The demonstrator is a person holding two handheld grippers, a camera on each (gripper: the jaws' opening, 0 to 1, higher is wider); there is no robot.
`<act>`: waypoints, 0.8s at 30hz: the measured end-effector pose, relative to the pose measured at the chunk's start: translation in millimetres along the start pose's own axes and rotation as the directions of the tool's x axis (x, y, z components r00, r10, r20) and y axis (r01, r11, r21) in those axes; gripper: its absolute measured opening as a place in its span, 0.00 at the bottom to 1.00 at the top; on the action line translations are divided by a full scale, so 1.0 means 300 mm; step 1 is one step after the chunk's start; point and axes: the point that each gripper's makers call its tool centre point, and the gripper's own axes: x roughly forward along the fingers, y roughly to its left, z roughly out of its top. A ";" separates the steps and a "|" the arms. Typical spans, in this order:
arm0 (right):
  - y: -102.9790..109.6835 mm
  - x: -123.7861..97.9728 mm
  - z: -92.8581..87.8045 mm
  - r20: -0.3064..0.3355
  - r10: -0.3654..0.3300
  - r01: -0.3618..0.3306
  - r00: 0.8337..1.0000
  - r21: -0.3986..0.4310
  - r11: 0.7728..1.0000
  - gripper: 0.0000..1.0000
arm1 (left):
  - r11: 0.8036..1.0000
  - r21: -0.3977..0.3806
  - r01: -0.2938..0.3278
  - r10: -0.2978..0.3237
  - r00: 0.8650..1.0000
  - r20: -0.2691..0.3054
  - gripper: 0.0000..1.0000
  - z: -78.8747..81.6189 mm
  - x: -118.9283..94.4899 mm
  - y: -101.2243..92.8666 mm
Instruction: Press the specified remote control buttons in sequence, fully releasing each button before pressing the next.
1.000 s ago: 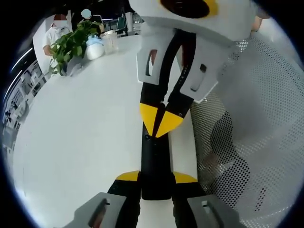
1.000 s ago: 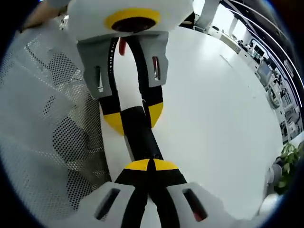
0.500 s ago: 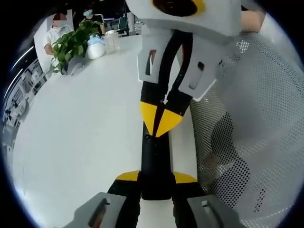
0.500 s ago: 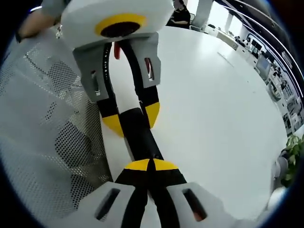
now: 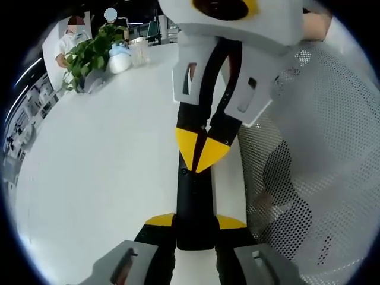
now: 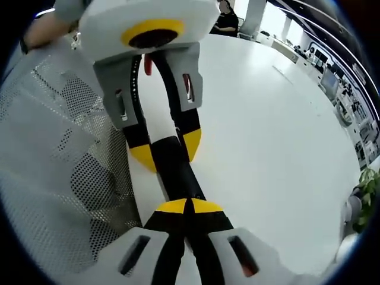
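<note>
Closed right tongs (image 6: 189,206) atop black remote (image 6: 173,169), left tongs (image 6: 166,148) clamping it.

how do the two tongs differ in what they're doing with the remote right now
The left tongs straddle one end of the black remote, one yellow tip on each side of it; the right tongs have their tips pressed together, resting on top of the remote's other end. So the left tongs are spread to the remote's width, while the right ones are shut with no gap. Both have black arms with yellow tips and work over the white table.
</note>
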 end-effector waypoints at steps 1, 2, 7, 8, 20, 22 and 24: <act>0.000 0.000 0.000 0.000 -0.001 0.001 1.000 -0.001 1.000 0.00 | 1.000 0.000 0.000 0.000 1.000 0.000 0.24 0.000 0.000 0.000; 0.001 0.000 0.000 0.000 -0.002 0.002 1.000 -0.002 1.000 0.00 | 1.000 0.000 0.000 0.000 1.000 0.000 0.24 0.000 0.000 0.000; -0.002 0.001 0.000 -0.001 -0.004 0.004 1.000 0.015 1.000 0.00 | 1.000 0.001 0.000 0.000 1.000 0.001 0.24 0.000 0.000 0.001; -0.002 0.001 -0.001 0.000 -0.002 0.002 1.000 0.026 1.000 0.00 | 1.000 0.001 0.000 0.000 1.000 0.001 0.24 0.000 0.000 0.001; -0.002 0.001 -0.002 0.009 0.004 -0.005 1.000 0.051 0.999 0.00 | 1.000 0.003 0.000 0.000 1.000 0.000 0.24 0.001 0.001 0.001; -0.002 0.000 -0.001 0.006 0.006 -0.007 1.000 0.051 0.999 0.00 | 1.000 0.003 0.000 0.000 1.000 -0.001 0.24 0.001 0.000 0.001; -0.002 0.000 -0.001 0.005 0.011 -0.011 1.000 0.048 0.999 0.00 | 1.000 0.003 0.000 0.000 1.000 -0.002 0.24 0.001 0.000 0.001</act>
